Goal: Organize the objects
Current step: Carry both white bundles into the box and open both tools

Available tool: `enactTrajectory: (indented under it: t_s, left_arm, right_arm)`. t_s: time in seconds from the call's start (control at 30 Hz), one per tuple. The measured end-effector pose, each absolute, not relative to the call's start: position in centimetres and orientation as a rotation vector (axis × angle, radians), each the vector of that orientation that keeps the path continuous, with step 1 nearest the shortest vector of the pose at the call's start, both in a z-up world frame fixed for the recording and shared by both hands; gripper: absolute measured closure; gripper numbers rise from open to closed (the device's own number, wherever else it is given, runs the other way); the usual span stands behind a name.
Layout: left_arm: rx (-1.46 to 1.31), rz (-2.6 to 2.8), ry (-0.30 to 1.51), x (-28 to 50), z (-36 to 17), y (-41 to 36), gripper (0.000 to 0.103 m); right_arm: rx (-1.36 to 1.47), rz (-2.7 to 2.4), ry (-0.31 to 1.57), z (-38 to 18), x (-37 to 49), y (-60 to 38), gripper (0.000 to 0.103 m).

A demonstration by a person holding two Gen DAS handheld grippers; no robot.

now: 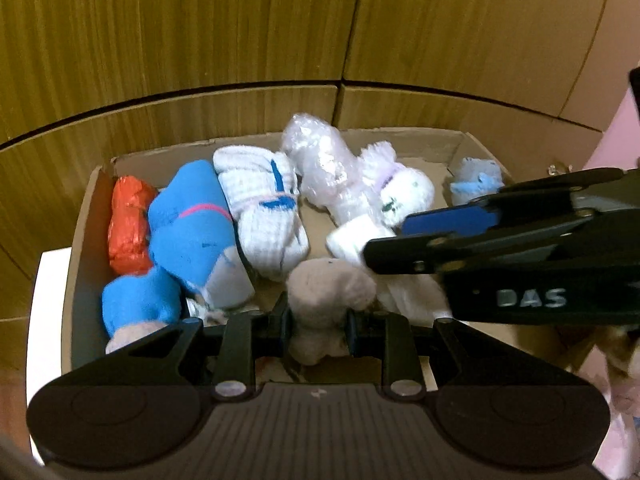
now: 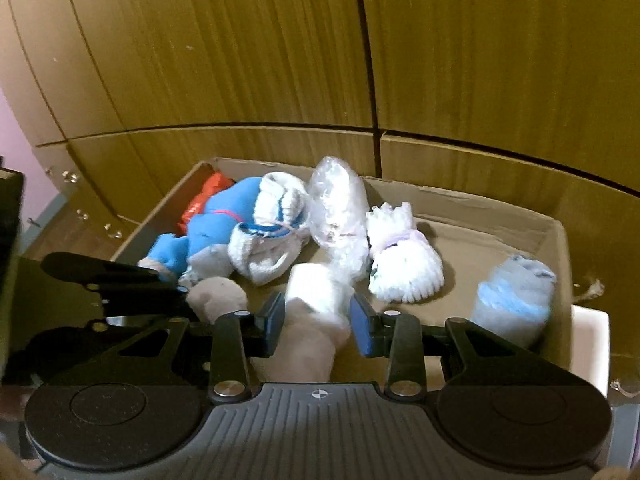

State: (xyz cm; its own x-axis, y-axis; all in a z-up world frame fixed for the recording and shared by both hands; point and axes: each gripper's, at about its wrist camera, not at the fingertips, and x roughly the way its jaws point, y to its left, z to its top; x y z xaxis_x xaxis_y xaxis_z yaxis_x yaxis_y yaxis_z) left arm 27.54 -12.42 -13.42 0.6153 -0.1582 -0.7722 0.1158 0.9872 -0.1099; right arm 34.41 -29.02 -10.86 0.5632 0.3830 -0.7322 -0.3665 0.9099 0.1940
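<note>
Left gripper [image 1: 318, 330] clamped on beige sock [image 1: 326, 292], right gripper [image 2: 316, 326] gripping white sock [image 2: 316, 292], seven bundles in cardboard box [image 2: 480, 216], wooden cabinets [image 2: 240, 60] behind box.

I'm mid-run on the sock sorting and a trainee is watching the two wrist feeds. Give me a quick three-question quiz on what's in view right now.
1. True or false: the left claw is shut on a beige sock bundle.
2. Which item lies nearest the far left wall of the cardboard box? A) the orange plastic-wrapped bundle B) the bubble-wrap bundle C) the grey-and-blue sock roll
3. Fill in: the right claw has a ______ sock between its pads.

Key
1. True.
2. A.
3. White; whether the pads press on it is unclear.
</note>
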Motion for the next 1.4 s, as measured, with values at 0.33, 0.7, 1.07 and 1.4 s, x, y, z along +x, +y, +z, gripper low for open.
enactTrajectory:
  t_s: [0.33,0.7,1.07,1.4]
  left_arm:
    - [0.046,-0.149,0.883,28.9,-13.3,-14.4,0.052]
    - [0.034,-0.129,0.869,27.8,-11.3,-15.1,0.043]
    - [-0.002,-0.096,0.82,22.6,-7.3,-15.5,0.039]
    - [0.012,-0.068,0.806,18.6,-5.6,-16.6,0.039]
  right_arm:
    - [0.006,0.434,0.866,-11.2,36.1,-28.1,0.06]
    - [0.021,0.443,0.839,-9.2,34.7,-29.2,0.057]
    - [0.05,0.445,0.764,-4.9,29.7,-31.2,0.047]
    - [0.037,0.44,0.719,-2.4,23.7,-31.5,0.044]
